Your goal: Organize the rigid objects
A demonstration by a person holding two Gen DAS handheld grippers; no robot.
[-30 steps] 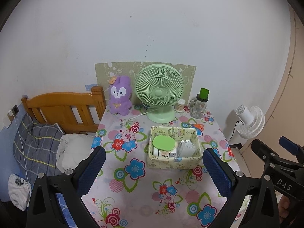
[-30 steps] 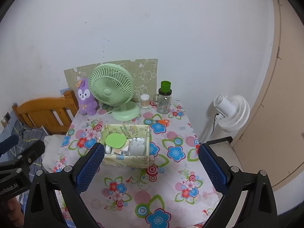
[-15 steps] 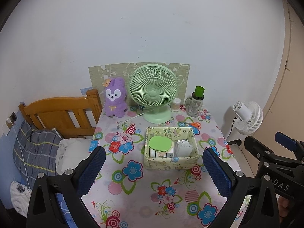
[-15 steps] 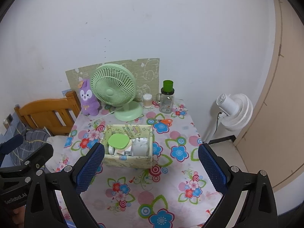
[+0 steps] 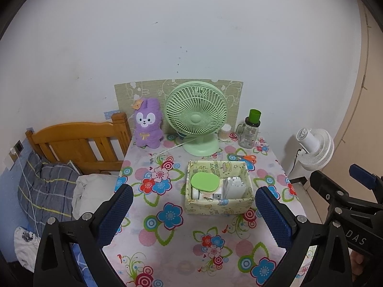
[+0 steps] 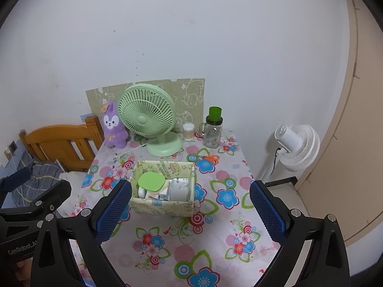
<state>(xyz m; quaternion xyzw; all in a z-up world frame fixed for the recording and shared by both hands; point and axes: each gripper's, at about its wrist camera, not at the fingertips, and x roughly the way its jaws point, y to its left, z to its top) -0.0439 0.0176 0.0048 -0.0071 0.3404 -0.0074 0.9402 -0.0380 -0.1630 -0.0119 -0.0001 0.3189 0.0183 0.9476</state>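
Observation:
A pale green patterned storage box (image 5: 216, 205) (image 6: 162, 206) stands in the middle of the floral table. Inside it lie a green-lidded container (image 5: 205, 182) (image 6: 151, 181), a white ribbed item (image 5: 235, 186) (image 6: 179, 187) and small white pieces. Orange-handled scissors (image 5: 247, 158) (image 6: 208, 158) lie behind the box. My left gripper (image 5: 191, 211) is open and empty, held above the table's near part. My right gripper (image 6: 190, 209) is open and empty, also held high in front of the box.
A green desk fan (image 5: 196, 117) (image 6: 149, 119), a purple plush rabbit (image 5: 147, 124), a small jar (image 6: 188, 131) and a green-capped glass bottle (image 5: 250, 131) line the back edge. A wooden bed headboard (image 5: 76, 141) is left. A white floor fan (image 6: 296, 143) is right.
Both grippers have drawn back and up from the table, so the box and the table look smaller and farther. Both stay open and empty.

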